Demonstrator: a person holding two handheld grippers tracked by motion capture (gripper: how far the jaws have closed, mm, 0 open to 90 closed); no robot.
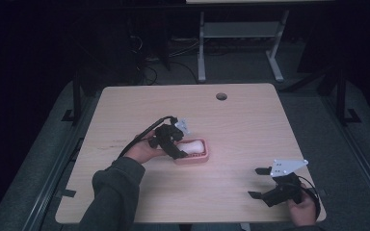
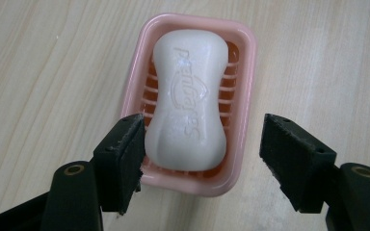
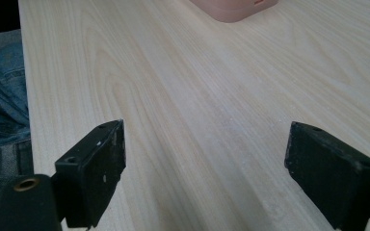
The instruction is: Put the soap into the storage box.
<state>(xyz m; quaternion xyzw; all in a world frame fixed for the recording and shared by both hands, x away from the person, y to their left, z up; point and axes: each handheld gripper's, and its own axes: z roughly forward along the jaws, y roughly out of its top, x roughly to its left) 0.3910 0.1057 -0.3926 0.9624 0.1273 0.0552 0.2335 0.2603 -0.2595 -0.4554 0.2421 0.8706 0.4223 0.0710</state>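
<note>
Light wood bench [image 1: 241,120] in a dark room. My left hand-held gripper [image 2: 202,159] hovers over the pink soap dish [image 2: 248,67] left of bench centre, jaws partly apart, nothing gripped; the white soap bar [image 2: 188,101] lies in the dish between them, pads clear of it. My right hand-held gripper [image 1: 260,183] sits near the front right corner, jaws wide, nothing between.

Raised lettering runs lengthwise along the top face of the white soap bar [image 2: 188,98] — it appears to read "Safeguard", the far letters softened and hard to make out — above a curved embossed emblem.
</note>
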